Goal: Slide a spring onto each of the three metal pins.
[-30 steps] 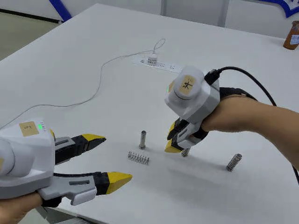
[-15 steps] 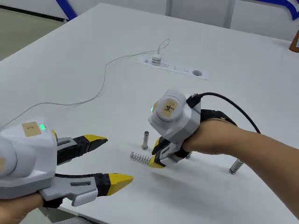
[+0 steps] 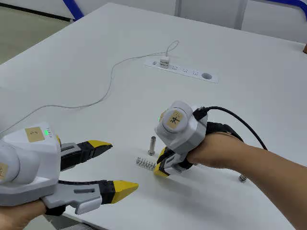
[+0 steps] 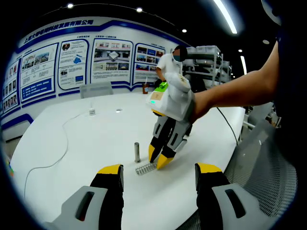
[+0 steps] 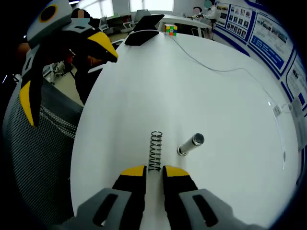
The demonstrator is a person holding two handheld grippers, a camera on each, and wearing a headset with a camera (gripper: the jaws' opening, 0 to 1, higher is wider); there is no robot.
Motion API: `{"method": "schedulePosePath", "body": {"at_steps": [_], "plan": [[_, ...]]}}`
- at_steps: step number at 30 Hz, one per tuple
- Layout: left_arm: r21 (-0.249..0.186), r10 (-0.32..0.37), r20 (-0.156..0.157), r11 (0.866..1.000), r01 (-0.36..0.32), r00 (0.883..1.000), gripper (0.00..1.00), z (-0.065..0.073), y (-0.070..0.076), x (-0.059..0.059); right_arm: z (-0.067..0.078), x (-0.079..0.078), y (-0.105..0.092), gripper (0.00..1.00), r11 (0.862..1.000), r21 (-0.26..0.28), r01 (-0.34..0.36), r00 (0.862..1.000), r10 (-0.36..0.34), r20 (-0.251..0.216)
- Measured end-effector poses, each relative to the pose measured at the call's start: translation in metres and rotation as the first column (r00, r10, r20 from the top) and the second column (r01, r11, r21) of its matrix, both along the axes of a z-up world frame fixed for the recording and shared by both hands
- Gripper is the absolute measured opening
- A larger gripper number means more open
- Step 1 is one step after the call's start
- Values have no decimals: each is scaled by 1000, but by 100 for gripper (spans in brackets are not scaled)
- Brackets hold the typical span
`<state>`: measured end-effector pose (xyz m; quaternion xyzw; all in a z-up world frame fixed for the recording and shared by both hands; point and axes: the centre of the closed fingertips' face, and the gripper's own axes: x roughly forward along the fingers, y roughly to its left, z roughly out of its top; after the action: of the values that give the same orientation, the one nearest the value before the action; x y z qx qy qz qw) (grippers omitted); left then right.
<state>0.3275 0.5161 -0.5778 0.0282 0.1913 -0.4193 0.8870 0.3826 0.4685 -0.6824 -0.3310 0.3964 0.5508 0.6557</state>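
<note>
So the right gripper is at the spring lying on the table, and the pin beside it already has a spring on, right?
No, the pin beside it is bare, as the right gripper view shows; the right gripper is at the spring lying on the table.

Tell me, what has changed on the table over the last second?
The right tool moved left and down to the loose spring. Its tips now bracket the spring's near end, though whether it grips is unclear. The left tool stayed open, hovering. The bare pin stands upright and the spring lies beside it, as before.
</note>
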Motion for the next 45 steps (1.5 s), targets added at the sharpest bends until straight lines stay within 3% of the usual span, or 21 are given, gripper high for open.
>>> {"method": "schedulePosePath", "body": {"at_steps": [14,34,45], "plan": [[3,3,-5,1000,-3,1000,61,-1,1,0,0,-2,0,12,1000,0,-12,1000,12,16],[-10,-7,18,1000,7,1000,61,6,-2,-1,35,-1,-1,12,999,-23,-40,996,42,80],[-16,-8,29,1000,8,1000,61,8,-2,-2,43,-2,-6,12,998,-52,-46,996,50,74]]}}
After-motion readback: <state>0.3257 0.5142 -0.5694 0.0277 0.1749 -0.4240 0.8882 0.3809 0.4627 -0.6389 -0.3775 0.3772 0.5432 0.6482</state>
